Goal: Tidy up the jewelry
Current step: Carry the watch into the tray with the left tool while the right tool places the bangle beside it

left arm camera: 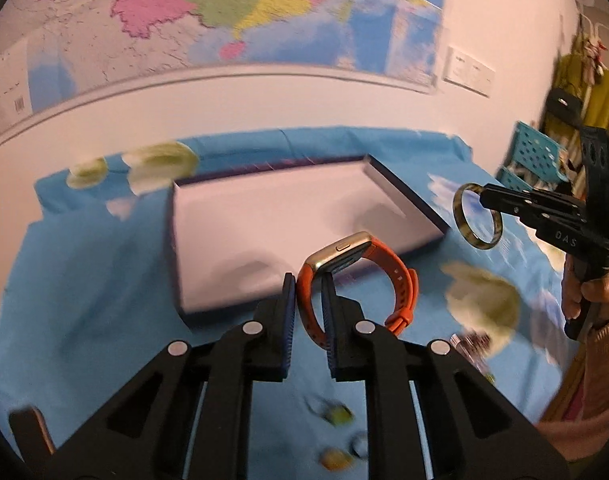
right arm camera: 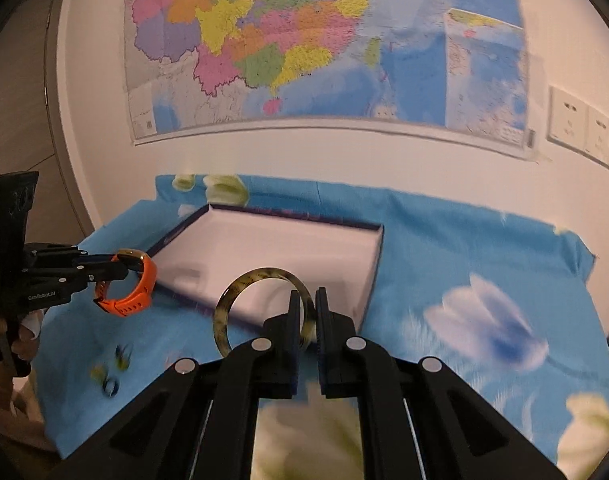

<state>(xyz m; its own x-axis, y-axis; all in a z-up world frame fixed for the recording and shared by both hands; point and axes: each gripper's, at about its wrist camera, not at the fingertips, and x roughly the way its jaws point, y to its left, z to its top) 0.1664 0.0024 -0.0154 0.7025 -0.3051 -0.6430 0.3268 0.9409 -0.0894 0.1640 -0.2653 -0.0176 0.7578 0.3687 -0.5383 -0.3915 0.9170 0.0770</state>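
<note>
My left gripper (left arm camera: 308, 284) is shut on the strap of an orange watch (left arm camera: 388, 268) with a gold case and holds it above the cloth, in front of a shallow white box (left arm camera: 264, 228). It also shows in the right wrist view (right arm camera: 122, 268), holding the watch (right arm camera: 140, 292) at the box's left corner. My right gripper (right arm camera: 310, 300) is shut on a mottled yellow-brown bangle (right arm camera: 240, 292) held above the near edge of the box (right arm camera: 284, 248). In the left wrist view the right gripper (left arm camera: 484, 196) holds the bangle (left arm camera: 478, 216) to the right of the box.
A blue flowered cloth (right arm camera: 464, 248) covers the table. Small rings (right arm camera: 112, 376) lie on it at the near left, blurred; they also show in the left wrist view (left arm camera: 340, 436). A map hangs on the wall behind. A blue crate (left arm camera: 536, 152) stands at the far right.
</note>
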